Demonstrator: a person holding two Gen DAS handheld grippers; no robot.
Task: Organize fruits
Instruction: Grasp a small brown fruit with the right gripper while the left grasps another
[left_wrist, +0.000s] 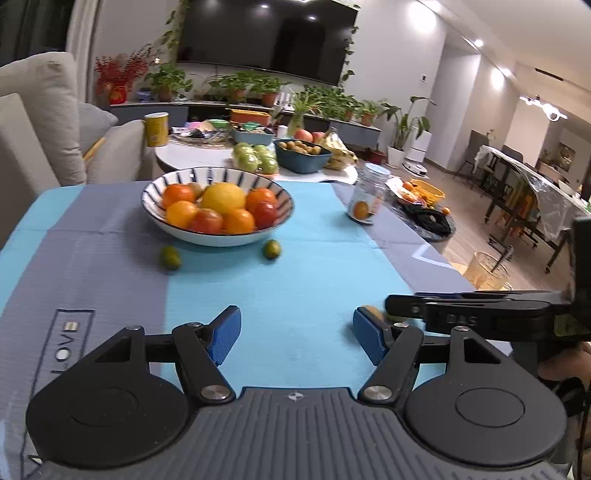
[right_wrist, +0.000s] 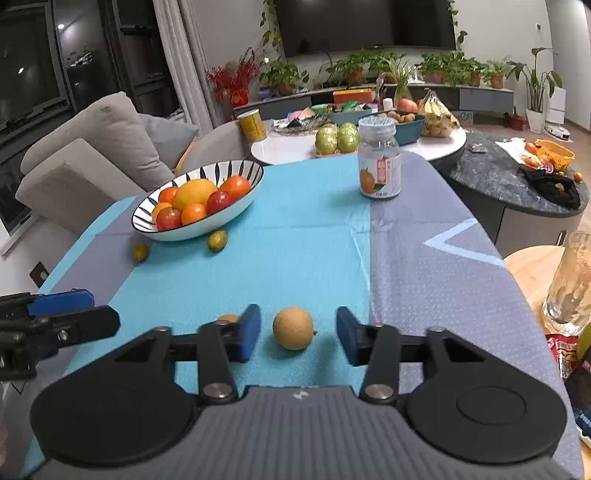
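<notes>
Left tongs (left_wrist: 297, 334) gape empty over the blue cloth (left_wrist: 288, 280), striped fruit bowl (left_wrist: 218, 208) beyond.

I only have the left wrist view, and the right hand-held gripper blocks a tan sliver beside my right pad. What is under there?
Observer: A tan fruit lies on the cloth between the open pads of the right hand-held gripper, touching neither.
Operator: Is it alone?
Observer: No. A second tan fruit peeks out just behind that gripper's left pad.
Operator: Anything past the cloth's right edge, close in?
Observer: A red packet lies there, off the cloth.
</notes>
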